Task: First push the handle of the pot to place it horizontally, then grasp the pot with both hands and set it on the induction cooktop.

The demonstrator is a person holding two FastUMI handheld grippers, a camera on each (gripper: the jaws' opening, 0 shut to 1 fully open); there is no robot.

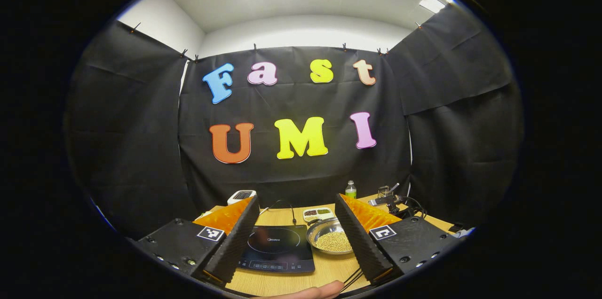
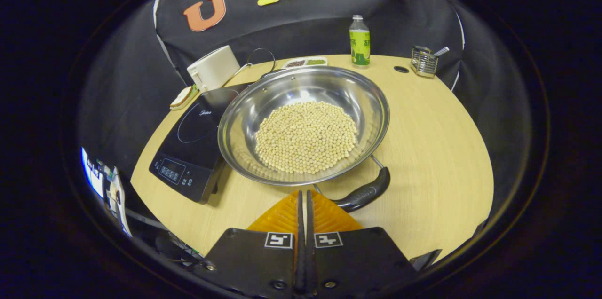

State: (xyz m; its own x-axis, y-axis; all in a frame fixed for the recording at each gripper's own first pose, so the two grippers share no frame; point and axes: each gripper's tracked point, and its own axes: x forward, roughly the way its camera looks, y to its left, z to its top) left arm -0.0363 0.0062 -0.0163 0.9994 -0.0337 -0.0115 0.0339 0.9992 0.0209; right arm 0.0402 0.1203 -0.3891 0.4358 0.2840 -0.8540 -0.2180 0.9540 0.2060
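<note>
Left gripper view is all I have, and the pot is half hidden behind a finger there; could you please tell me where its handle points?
Observer: In the right gripper view the black handle sits at the near right of the pot, angled across towards the right claw.
Operator: Thank you. Is that claw open?
Observer: No, its fingers are shut together with nothing between them, tips just short of the pot's near rim.
Operator: And is the pot on the induction cooktop yet?
Observer: Not yet; it stands on the table beside the induction cooktop, its left rim overlapping the cooktop's edge in that view.
</note>
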